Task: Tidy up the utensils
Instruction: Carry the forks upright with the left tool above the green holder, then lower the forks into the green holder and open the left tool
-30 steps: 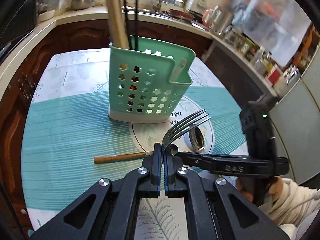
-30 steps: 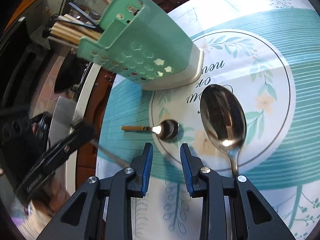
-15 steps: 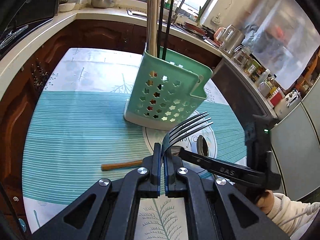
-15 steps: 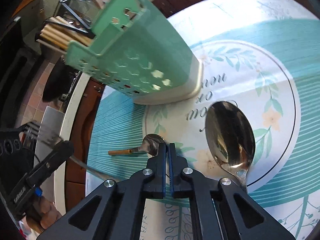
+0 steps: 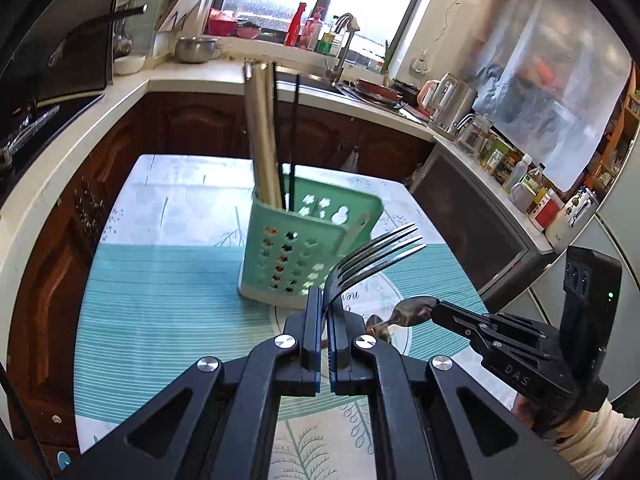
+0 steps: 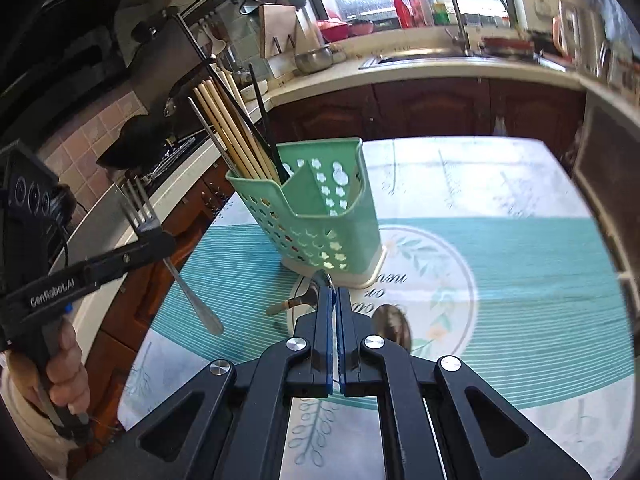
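Observation:
A green perforated utensil holder [image 5: 308,240] stands on the table with chopsticks [image 5: 264,140] in it; it also shows in the right wrist view [image 6: 320,216]. My left gripper [image 5: 325,308] is shut on a steel fork [image 5: 376,256], tines pointing toward the holder; the fork also shows in the right wrist view [image 6: 140,208]. My right gripper [image 6: 335,300] is shut on the bowl of a small wooden-handled spoon [image 6: 308,296], lifted above the table; the spoon bowl also shows in the left wrist view [image 5: 412,310]. A large steel spoon [image 6: 392,328] lies on the mat.
The table carries a teal striped cloth [image 5: 160,300] with a round leaf print [image 6: 440,280]. Kitchen counters with a sink [image 6: 420,56], kettle [image 5: 452,100] and jars [image 5: 536,200] surround the table. A stove [image 5: 36,120] is at the left.
My right gripper closed on the small spoon and lifted it off the table. Both grippers rose and tilted up; the left keeps the fork.

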Demonstrator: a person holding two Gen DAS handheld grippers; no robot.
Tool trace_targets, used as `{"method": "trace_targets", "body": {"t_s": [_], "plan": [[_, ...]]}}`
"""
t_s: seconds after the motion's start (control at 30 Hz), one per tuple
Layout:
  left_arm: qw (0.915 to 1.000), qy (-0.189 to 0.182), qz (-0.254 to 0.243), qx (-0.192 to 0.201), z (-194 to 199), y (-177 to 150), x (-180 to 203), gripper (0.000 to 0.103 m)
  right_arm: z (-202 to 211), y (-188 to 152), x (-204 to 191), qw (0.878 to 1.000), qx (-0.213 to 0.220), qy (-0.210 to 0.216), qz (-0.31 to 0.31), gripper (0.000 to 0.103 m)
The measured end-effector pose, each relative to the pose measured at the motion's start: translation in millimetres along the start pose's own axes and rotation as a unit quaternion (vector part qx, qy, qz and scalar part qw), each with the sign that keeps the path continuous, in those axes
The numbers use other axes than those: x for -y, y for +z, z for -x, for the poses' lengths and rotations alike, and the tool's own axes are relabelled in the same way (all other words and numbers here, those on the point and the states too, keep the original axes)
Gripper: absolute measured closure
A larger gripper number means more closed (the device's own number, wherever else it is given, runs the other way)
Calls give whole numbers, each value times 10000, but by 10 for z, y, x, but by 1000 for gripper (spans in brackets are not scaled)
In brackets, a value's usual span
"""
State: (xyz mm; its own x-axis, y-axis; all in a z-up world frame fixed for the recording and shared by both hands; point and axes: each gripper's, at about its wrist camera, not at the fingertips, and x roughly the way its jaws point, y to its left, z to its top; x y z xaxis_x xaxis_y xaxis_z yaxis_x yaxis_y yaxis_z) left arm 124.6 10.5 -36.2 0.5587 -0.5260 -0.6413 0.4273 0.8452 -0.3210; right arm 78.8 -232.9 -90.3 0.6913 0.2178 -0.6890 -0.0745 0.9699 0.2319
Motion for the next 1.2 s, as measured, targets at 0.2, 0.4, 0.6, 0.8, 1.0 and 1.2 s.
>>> {"method": "trace_targets", "body": {"t_s": [0.2,0.4,0.6,0.8,1.0,1.2], "plan": [[9997,-72,-175,133,153,198,289,103,505,136,-16,9985,124,-308,426,102],[9974,-250,-340,583,356,541,581,103,989,385,-120,9942,400,-618,786,102],[9936,-333,-272,1043,284,911,675,103,1312,709,-196,9871,737,-1022,984,102],[9936,-262,77,1095,-138,1020,520,103,1223,999,-219,9811,853,-1343,1106,102],[9957,-100,314,863,-659,918,269,103,615,1180,-237,9770,560,-1519,1385,102],[9970,-40,571,527,-932,768,79,75,13,1256,-318,9823,88,-1079,1530,101]]}}
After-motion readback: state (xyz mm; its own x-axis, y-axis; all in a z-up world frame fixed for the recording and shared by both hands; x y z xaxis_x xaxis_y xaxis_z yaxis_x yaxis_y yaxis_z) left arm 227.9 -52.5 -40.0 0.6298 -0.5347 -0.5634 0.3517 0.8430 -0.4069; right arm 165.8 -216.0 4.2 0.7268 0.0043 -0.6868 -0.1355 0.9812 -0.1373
